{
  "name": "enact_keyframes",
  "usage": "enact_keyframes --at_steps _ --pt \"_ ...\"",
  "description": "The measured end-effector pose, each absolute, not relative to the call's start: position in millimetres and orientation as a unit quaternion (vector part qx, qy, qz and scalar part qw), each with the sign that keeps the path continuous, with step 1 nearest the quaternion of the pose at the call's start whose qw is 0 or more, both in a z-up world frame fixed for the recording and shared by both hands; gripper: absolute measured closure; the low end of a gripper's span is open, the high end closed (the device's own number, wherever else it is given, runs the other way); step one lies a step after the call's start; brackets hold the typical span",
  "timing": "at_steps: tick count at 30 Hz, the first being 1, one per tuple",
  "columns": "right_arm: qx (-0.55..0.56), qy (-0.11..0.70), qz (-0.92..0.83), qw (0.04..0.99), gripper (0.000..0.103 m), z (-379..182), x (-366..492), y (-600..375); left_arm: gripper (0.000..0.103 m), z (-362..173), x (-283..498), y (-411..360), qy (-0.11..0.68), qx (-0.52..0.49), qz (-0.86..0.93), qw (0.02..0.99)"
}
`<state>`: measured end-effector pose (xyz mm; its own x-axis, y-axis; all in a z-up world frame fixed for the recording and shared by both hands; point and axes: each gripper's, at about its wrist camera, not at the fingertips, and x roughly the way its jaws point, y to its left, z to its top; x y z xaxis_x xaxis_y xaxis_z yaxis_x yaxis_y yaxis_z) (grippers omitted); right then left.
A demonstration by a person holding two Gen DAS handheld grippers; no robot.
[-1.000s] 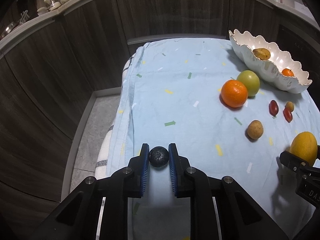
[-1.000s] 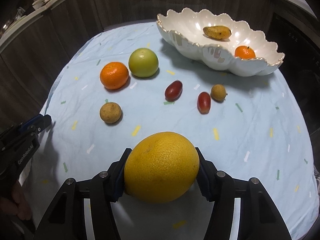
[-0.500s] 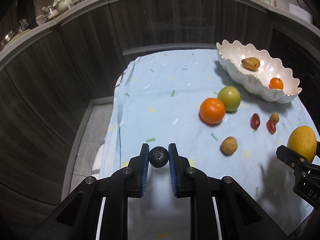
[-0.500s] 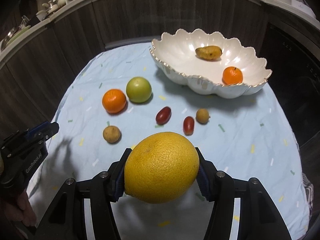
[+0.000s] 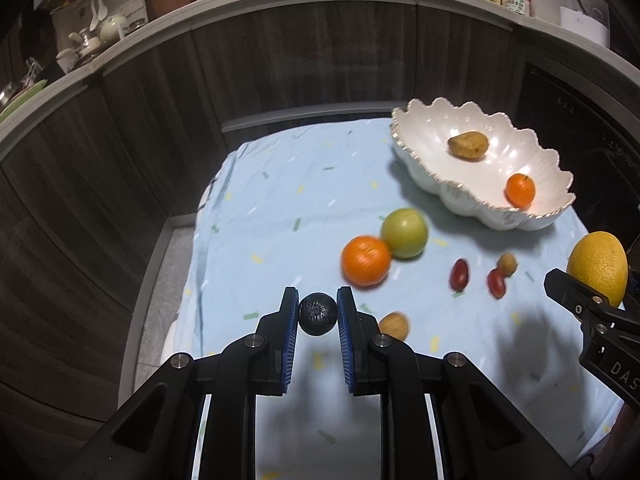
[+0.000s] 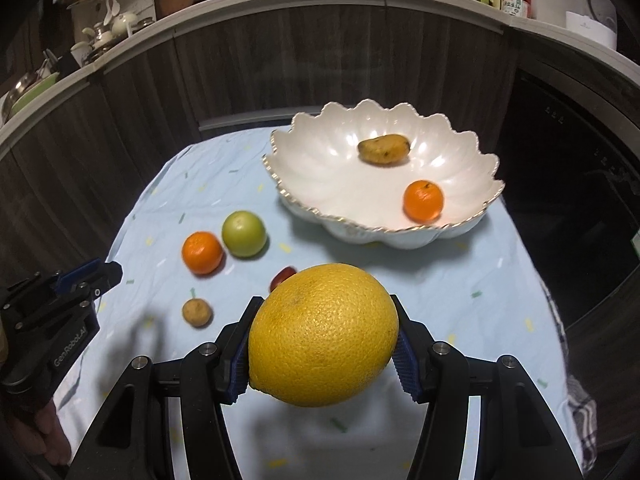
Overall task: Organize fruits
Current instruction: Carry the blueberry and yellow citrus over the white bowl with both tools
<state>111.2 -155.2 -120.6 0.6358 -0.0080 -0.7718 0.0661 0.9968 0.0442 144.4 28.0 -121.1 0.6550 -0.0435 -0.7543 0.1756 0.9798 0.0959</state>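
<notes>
We hold both grippers above the table, each tilted steeply down toward the pale blue cloth [image 5: 280,216]. Our left gripper [image 5: 318,314] has its fingers pinched almost together on a small black ball [image 5: 318,315], which sits right at the tips. Our right gripper [image 6: 324,338] clamps a big yellow grapefruit [image 6: 323,340] between fingers spread about halfway; the fruit bulges past both pads. Beyond the right fingertips stands the white scalloped bowl [image 6: 320,168], with a potato [image 6: 383,149] and a small mandarin [image 6: 423,199] inside. Ahead of the left fingertips, slightly rightward, an orange [image 5: 365,261] touches a green apple [image 5: 404,233] on the cloth.
</notes>
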Motion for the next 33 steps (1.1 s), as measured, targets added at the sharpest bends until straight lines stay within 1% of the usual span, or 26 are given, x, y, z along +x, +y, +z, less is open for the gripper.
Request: enact_keyframes --at_steps 20,33 --pt "0.025 0.389 -0.055 0.919 0.044 -85.0 162.0 -239.9 0.083 -83.7 196.2 -64.0 0.383 0.084 -0.110 0.913" --pt "0.011 0.380 -0.068 0.922 0.044 -84.4 211.6 -273.0 0.083 -82.8 251.7 -99.4 0.379 0.081 -0.111 0.915"
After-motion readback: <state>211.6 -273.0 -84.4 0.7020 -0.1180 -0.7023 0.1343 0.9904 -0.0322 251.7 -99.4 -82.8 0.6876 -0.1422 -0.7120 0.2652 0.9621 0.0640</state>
